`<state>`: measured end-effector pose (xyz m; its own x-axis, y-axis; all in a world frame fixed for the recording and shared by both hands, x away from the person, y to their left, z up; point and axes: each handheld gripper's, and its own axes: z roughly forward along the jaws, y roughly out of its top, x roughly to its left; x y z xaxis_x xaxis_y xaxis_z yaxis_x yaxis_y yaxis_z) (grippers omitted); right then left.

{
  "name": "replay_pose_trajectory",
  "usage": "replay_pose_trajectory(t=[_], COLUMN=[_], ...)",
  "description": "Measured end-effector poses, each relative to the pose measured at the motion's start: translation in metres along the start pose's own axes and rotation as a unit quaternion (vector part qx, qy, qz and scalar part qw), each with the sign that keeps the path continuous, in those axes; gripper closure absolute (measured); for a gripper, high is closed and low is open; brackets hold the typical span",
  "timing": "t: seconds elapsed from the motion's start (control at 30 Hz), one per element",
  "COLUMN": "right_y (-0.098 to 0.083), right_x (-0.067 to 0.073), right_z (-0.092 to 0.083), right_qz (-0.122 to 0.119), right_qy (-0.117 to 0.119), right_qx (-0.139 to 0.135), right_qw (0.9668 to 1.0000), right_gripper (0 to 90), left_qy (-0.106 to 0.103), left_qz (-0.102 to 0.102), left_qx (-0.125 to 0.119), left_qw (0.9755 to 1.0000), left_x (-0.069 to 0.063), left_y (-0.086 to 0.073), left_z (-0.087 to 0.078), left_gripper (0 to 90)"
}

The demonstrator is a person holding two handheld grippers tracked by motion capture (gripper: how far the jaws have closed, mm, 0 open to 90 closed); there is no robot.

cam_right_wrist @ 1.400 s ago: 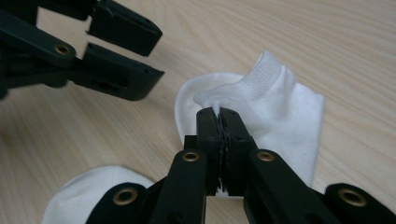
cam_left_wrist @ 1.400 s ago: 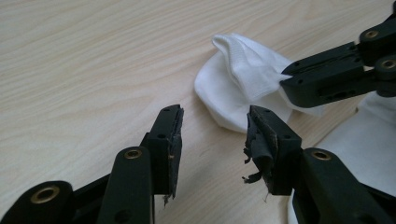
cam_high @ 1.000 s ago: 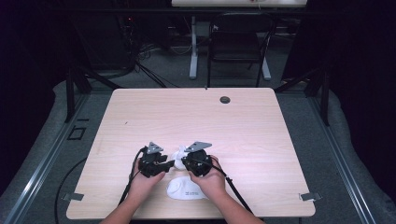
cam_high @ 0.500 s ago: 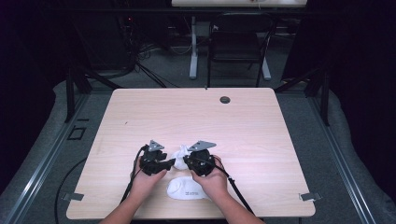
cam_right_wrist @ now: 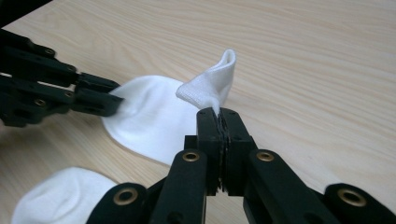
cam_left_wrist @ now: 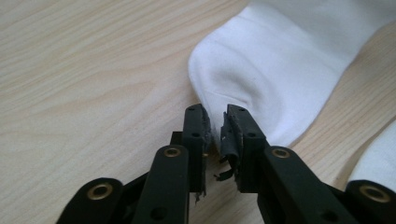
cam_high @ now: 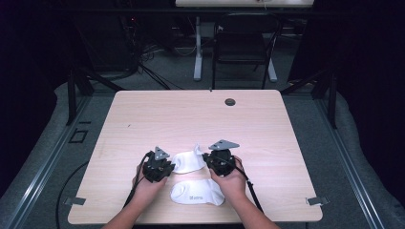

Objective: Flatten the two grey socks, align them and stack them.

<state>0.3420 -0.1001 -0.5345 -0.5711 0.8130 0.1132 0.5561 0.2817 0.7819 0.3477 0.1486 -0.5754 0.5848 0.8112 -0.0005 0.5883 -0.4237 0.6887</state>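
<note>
Sock stretched between both grippers: right gripper clamps cuff, left gripper jaws just closing, pinching toe. Second sock flat on bench; pairing undone.

- The table is evenly lit from above; the room around it sinks into near black.
- Shadows are soft and short.
- The high view is slightly soft.
- Both gripper views are sharp up close, the white sock nearly blown out.
</note>
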Motion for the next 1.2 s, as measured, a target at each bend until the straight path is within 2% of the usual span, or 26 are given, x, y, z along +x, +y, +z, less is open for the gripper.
replay_pose_trajectory(t=[0.27, 0.43, 0.53, 0.57, 0.6, 0.63, 0.7, 0.73, 0.77, 0.83, 0.93, 1.0, 1.1, 1.13, 1.2], right_y=[-0.022, -0.037, -0.038, -0.035, -0.033, -0.033, -0.027, -0.024, -0.019, -0.018, -0.021, -0.024, -0.028, -0.031, -0.032], right_x=[-0.020, -0.027, -0.028, -0.027, -0.026, -0.026, -0.021, -0.018, -0.014, -0.012, -0.009, -0.012, -0.019, -0.024, -0.026], right_z=[-0.005, -0.006, -0.009, -0.015, -0.018, -0.018, -0.022, -0.022, -0.017, -0.013, 0.004, 0.013, 0.018, 0.018, 0.018], right_qz=[0.023, 0.037, 0.036, 0.040, 0.034, 0.034, 0.032, 0.028, 0.022, 0.021, 0.006, 0.005, 0.011, 0.022, 0.027], right_qy=[-0.019, -0.018, -0.024, -0.024, -0.027, -0.027, -0.015, -0.005, 0.020, 0.028, 0.008, -0.009, -0.026, -0.029, -0.031], right_qx=[0.016, 0.036, 0.032, 0.014, 0.004, 0.004, -0.012, -0.012, -0.008, 0.000, 0.024, 0.037, 0.048, 0.053, 0.057], right_qw=[0.9994, 0.9985, 0.9986, 0.9988, 0.9991, 0.9991, 0.9993, 0.9995, 0.9995, 0.9994, 0.9997, 0.9993, 0.9985, 0.9979, 0.9975], right_gripper=[88.4, 85.7, 81.0, 79.1, 79.8, 79.8, 82.5, 83.2, 83.6, 83.5, 83.0, 82.7, 82.9, 83.5, 84.3], left_qy=[0.000, 0.000, -0.003, -0.003, -0.003, -0.003, -0.001, -0.002, -0.002, -0.002, -0.002, -0.002, -0.007, -0.008, -0.011], left_qz=[0.006, 0.012, 0.010, 0.009, 0.009, 0.008, 0.007, 0.007, 0.007, 0.006, 0.007, 0.008, 0.009, 0.009, 0.010], left_qx=[0.002, 0.002, 0.003, 0.004, 0.004, 0.005, 0.004, 0.004, 0.004, 0.003, 0.004, 0.003, 0.006, 0.006, 0.005], left_qw=[1.0000, 0.9999, 0.9999, 0.9999, 0.9999, 1.0000, 1.0000, 1.0000, 1.0000, 1.0000, 1.0000, 1.0000, 0.9999, 0.9999, 0.9999], left_x=[0.001, 0.000, 0.000, 0.000, 0.000, 0.000, 0.000, 0.000, 0.000, 0.000, 0.000, 0.000, 0.001, 0.001, 0.002], left_y=[-0.001, 0.000, 0.000, 0.000, 0.000, 0.000, 0.001, 0.001, 0.001, 0.001, 0.001, 0.001, 0.000, 0.000, -0.001], left_z=[0.000, 0.000, 0.000, 0.000, 0.000, 0.000, 0.001, 0.001, 0.001, 0.001, 0.001, 0.001, 0.000, 0.000, -0.001], left_gripper=[83.7, 85.2, 85.1, 85.1, 84.9, 84.9, 85.0, 84.9, 84.7, 84.7, 84.3, 84.3, 84.1, 84.2, 84.3])
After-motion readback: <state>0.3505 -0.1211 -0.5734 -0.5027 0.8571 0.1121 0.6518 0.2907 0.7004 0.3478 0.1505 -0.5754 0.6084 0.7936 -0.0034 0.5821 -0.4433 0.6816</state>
